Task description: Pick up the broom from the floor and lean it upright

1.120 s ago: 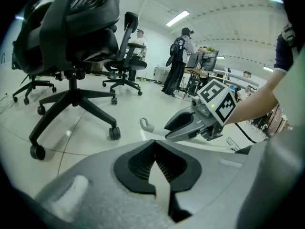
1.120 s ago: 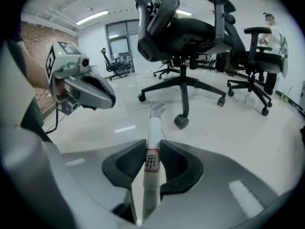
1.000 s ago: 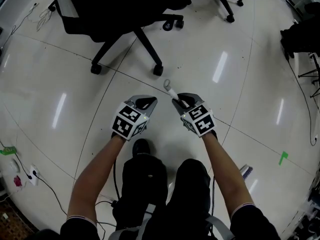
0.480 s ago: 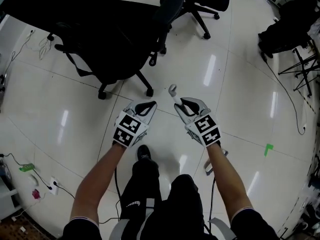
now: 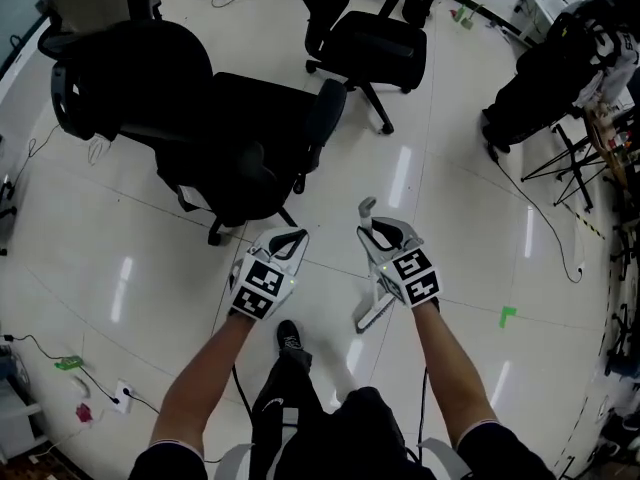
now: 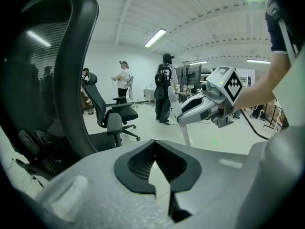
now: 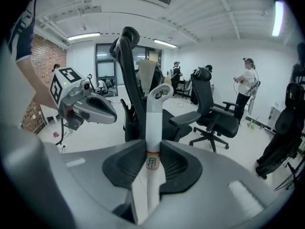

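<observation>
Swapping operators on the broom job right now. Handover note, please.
Right gripper: shut on the white broom handle, a little below its hanging loop.
Left gripper: shut, empty, beside the right one and clear of the handle.
The handle's top points toward the black office chair. The brush end is not in view.
Done: handle gripped and up off the floor.
Left: find a support and lean it upright.
</observation>
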A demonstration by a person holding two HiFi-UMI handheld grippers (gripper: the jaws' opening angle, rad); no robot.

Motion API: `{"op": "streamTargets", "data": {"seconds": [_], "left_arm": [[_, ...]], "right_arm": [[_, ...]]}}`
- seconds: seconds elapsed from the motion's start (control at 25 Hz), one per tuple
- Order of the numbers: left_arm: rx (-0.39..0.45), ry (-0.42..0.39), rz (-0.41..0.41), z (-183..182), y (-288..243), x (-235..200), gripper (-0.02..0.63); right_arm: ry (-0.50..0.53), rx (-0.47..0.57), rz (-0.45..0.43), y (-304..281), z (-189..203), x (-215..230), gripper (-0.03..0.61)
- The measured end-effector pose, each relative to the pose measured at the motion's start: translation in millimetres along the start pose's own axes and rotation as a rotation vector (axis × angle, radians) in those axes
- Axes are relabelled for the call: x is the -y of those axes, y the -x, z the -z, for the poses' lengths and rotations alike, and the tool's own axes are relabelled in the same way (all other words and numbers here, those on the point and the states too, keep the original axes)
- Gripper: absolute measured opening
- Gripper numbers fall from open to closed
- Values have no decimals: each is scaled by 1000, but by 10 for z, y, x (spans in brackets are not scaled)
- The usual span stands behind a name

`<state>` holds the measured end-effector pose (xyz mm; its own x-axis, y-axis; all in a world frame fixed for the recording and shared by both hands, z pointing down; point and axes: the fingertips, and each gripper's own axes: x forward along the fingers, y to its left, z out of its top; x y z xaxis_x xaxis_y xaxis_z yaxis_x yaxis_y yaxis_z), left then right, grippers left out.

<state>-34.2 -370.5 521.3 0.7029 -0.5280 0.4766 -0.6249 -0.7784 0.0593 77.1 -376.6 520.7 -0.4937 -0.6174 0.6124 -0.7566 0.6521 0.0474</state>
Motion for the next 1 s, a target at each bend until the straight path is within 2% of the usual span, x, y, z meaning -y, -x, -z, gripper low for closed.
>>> {"op": "streamTargets", "data": {"seconds": [0.12, 0.28, 0.44, 0.68, 0.84, 1.0], "left_arm": [[15, 18, 4, -234, 92, -109, 0], [-2, 39, 13, -370, 186, -207, 0], [-18, 95, 1, -425, 202, -284, 2], [-21, 155, -49, -527, 142, -374, 0], [-39, 191, -108, -596, 89, -475, 0], [-66, 269, -189, -587, 42, -564, 2]], "right_arm": [[-4, 10, 43, 62, -299, 144, 95], [-25, 34, 100, 145, -645, 335, 97], [-16, 47, 106, 105, -891, 461, 98], [93, 54, 31, -231, -1236, 451, 100], [173, 55, -57, -572, -1459, 421, 99], [220, 70, -162, -933, -1682, 418, 98]]}}
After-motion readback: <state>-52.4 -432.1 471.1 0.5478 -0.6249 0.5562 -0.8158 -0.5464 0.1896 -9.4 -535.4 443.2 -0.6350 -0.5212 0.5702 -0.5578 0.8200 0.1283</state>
